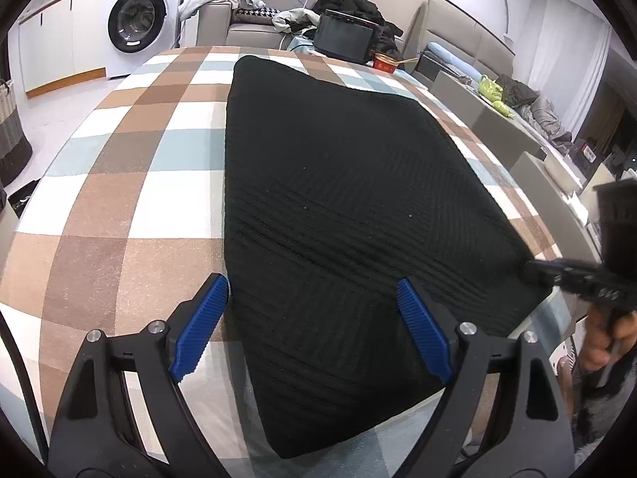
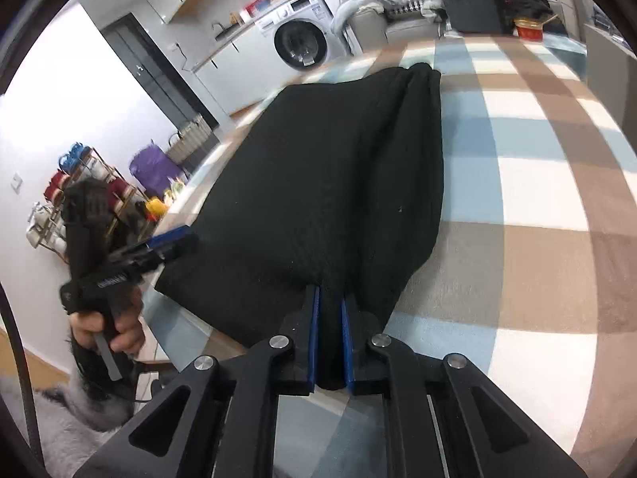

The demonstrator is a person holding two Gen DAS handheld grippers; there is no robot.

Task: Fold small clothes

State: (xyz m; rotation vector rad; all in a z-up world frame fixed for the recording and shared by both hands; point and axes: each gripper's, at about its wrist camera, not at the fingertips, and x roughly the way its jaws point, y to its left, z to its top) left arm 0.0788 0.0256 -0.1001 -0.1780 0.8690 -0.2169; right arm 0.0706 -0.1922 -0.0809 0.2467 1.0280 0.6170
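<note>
A black knitted garment lies flat on the checked tablecloth. My left gripper stands open over the garment's near end. Its left finger is at the cloth's left edge and its right finger is above the knit, and neither pad presses on it. My right gripper is shut on a pinched fold at the edge of the black garment. In the left wrist view the right gripper meets the garment's right corner. In the right wrist view the left gripper, held by a hand, sits at the far left corner.
A black box and a red bowl stand at the table's far end. Beyond are a sofa piled with clothes and a washing machine. Grey chair backs line the right edge. A shelf of bottles stands on the left.
</note>
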